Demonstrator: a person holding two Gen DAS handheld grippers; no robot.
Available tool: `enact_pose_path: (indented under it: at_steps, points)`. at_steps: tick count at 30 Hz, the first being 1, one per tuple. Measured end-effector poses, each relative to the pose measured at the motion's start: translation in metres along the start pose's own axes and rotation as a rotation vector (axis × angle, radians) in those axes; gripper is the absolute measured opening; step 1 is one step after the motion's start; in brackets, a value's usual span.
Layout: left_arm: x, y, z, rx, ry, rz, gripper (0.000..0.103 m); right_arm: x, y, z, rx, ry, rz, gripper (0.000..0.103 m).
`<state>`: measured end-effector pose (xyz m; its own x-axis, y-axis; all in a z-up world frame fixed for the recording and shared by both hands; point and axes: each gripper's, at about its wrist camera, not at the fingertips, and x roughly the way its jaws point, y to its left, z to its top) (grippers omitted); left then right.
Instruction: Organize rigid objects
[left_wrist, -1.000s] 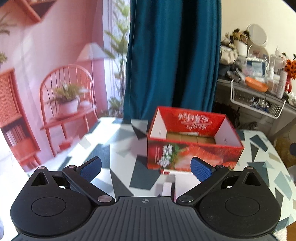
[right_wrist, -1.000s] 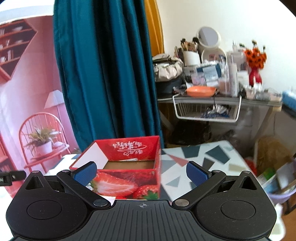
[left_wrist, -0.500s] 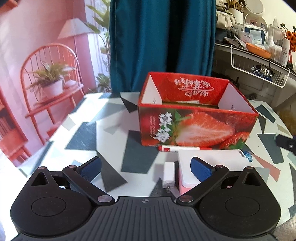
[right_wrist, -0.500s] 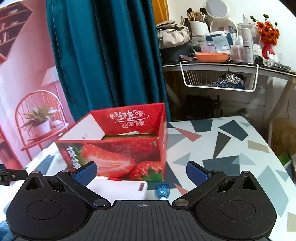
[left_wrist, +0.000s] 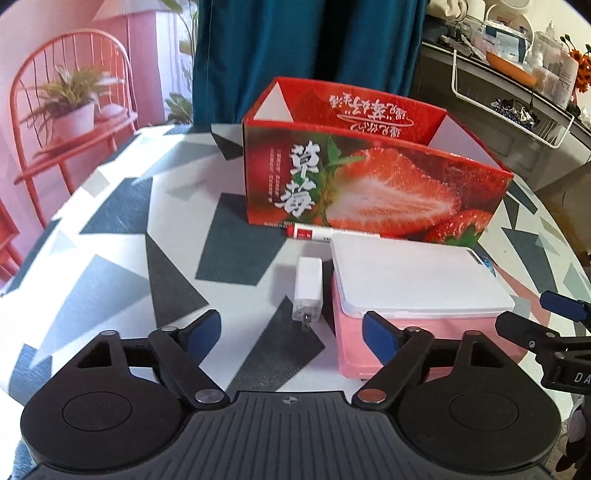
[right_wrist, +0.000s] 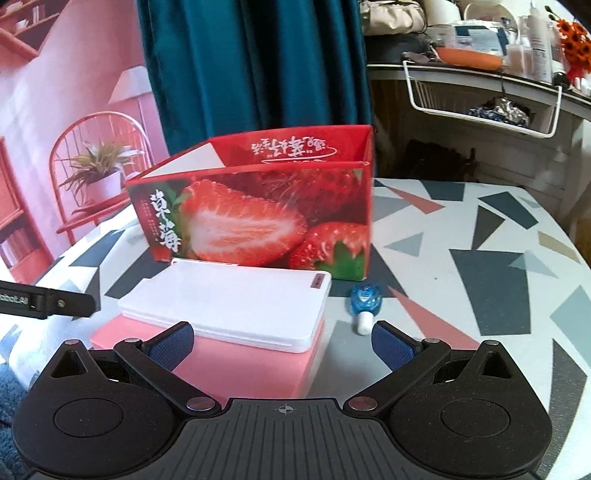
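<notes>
Nearest, my left tool (left_wrist: 291, 326) has just been closing a little but its jaws are apart and grip nothing; the white charger plug (left_wrist: 307, 288) lies on the tabletop (left_wrist: 110, 266) just ahead of the gap, prongs toward me. My right tool (right_wrist: 282, 339) is spread wide and also empty, its left finger over the near edge of the pink box (right_wrist: 251, 363).

That pink box carries a flat white case (right_wrist: 236, 306) stacked on top. Right of it, apart from the box, lies a small blue bottle with a white cap (right_wrist: 365, 300). Behind the box, a red-and-white pen (left_wrist: 314, 232) rests against the foot of the strawberry carton (left_wrist: 369, 184), which stands open-topped at the far end and is, I judge, the destination for the loose items.

Risks from here:
- The charger is small and smooth; a grip taken off-centre could squirt it sideways or spin it against the pink box.
- The white case is only resting on the box; a nudge from either tool could slide it off.
- The two tools are close across the box and could collide.
- The light carton may shift if bumped while loading.
</notes>
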<state>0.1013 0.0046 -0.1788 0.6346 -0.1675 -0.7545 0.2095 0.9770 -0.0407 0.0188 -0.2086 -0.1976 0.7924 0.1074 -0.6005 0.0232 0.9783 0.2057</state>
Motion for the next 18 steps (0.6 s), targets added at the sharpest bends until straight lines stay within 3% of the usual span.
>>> enact_pose_path:
  at_steps: [9,13,18]
  points:
    - [-0.001,-0.001,-0.004,0.0,-0.013,-0.04,0.072,0.005,-0.001,-0.003,0.015,0.06,0.033,0.093]
    - [0.006,0.002,-0.005,-0.06,-0.003,-0.124,0.068,0.007,0.0,-0.004,0.02,0.079,0.06,0.091]
    - [0.016,-0.006,-0.008,-0.055,0.015,-0.148,0.066,0.012,0.004,-0.006,0.016,0.097,0.102,0.087]
